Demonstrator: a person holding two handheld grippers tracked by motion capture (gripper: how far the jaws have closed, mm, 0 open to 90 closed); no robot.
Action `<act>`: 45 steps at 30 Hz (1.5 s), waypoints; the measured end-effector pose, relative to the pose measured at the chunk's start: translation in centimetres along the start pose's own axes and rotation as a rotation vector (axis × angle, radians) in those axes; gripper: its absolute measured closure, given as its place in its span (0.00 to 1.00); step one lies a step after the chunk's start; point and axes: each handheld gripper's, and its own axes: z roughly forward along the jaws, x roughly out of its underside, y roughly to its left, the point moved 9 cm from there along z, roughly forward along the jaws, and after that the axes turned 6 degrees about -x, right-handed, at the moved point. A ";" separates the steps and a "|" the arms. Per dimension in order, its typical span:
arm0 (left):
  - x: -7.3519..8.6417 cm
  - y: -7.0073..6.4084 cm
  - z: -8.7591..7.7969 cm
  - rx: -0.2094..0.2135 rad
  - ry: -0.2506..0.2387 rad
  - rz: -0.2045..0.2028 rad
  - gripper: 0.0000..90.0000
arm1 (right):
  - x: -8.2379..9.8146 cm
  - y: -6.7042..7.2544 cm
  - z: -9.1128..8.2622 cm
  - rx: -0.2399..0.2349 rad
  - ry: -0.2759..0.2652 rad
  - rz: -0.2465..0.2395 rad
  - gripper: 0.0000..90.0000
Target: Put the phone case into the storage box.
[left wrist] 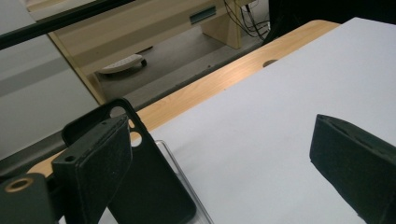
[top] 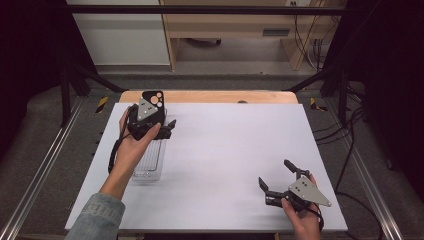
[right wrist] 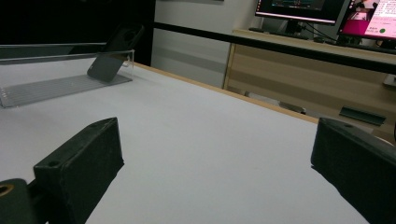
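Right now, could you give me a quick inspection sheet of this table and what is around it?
Surface: white table top, wooden strip along the far edge.
Job's things: clear tray at the left; black phone case leaning at its far end.
Clutter: nothing seen.
Grippers: left tool open beside the case, holding nothing; right tool open over bare table, near right.
Cables: one trails from each tool; more on the floor, right.
Surroundings: dark frame, wooden desk with monitors behind.
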 end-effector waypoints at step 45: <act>-0.4 0.1 -4.9 -0.054 -0.135 -0.039 0.03 | 0.4 -0.2 0.0 0.013 0.016 -0.002 0.03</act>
